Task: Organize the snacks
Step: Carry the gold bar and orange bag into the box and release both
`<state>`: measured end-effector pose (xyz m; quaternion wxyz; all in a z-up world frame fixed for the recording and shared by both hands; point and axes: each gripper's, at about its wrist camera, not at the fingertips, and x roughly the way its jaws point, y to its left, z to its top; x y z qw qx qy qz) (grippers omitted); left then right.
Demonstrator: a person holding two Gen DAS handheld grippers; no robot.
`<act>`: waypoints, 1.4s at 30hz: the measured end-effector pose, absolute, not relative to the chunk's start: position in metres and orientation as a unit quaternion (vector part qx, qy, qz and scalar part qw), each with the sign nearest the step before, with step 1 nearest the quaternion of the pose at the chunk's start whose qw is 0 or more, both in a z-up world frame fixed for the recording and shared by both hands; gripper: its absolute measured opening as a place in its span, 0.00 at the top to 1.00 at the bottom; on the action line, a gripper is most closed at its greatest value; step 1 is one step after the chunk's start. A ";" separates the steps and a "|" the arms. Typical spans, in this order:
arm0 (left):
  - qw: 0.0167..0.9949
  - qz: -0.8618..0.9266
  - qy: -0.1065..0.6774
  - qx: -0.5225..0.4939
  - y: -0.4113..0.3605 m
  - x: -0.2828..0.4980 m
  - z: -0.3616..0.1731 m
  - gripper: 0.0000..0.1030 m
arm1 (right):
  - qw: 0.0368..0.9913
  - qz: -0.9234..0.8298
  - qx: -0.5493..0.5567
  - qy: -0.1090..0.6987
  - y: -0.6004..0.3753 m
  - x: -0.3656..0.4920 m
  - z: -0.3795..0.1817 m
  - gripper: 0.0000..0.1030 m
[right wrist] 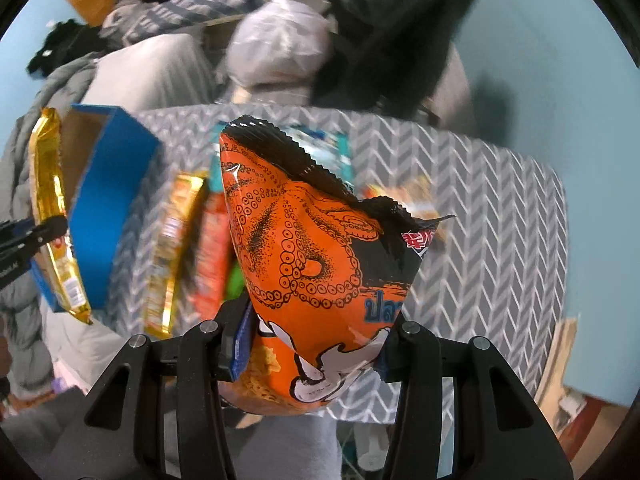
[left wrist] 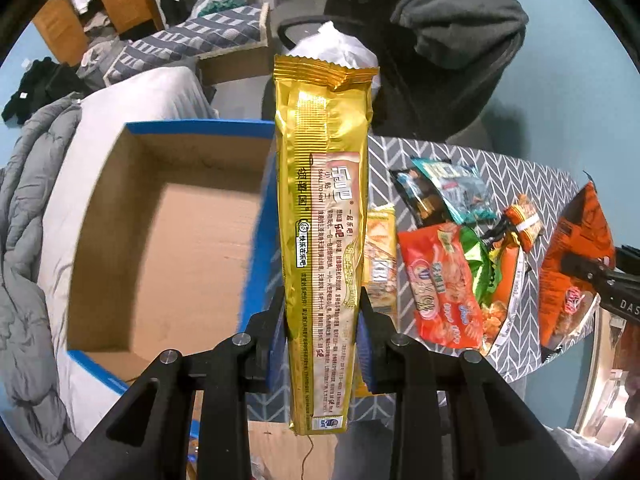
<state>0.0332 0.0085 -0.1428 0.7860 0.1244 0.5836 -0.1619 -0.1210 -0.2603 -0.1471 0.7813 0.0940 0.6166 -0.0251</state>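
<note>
L hand-held gripper [left wrist: 322, 320] clamps gold pack [left wrist: 324, 216]; R [right wrist: 316, 344] clamps orange bag [right wrist: 316, 264].

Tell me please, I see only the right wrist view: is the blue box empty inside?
Observer: Yes. The left view looks into the box: only bare cardboard floor shows, no snacks.
Operator: My view is blurred. How does the left claw hold the gold pack?
Observer: The left claw pinches the gold pack low on its length; most of the pack stands up past the fingers, beside the box's right wall.
Operator: What lies under my orange bag?
Observer: The left view shows a red pack and a green one lying on the table, left of the orange bag.
</note>
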 end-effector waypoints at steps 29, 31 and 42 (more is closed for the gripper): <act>0.805 -0.054 0.582 0.097 0.158 0.111 -0.165 0.70 | 0.791 0.196 0.001 0.579 -0.023 0.041 -0.113 0.55; 0.805 -0.056 0.582 0.101 0.160 0.114 -0.169 0.70 | 0.788 0.201 -0.001 0.582 -0.012 0.050 -0.116 0.55; 0.787 -0.039 0.609 0.095 0.173 0.120 -0.196 0.70 | 0.754 0.215 0.012 0.620 0.033 0.084 -0.156 0.55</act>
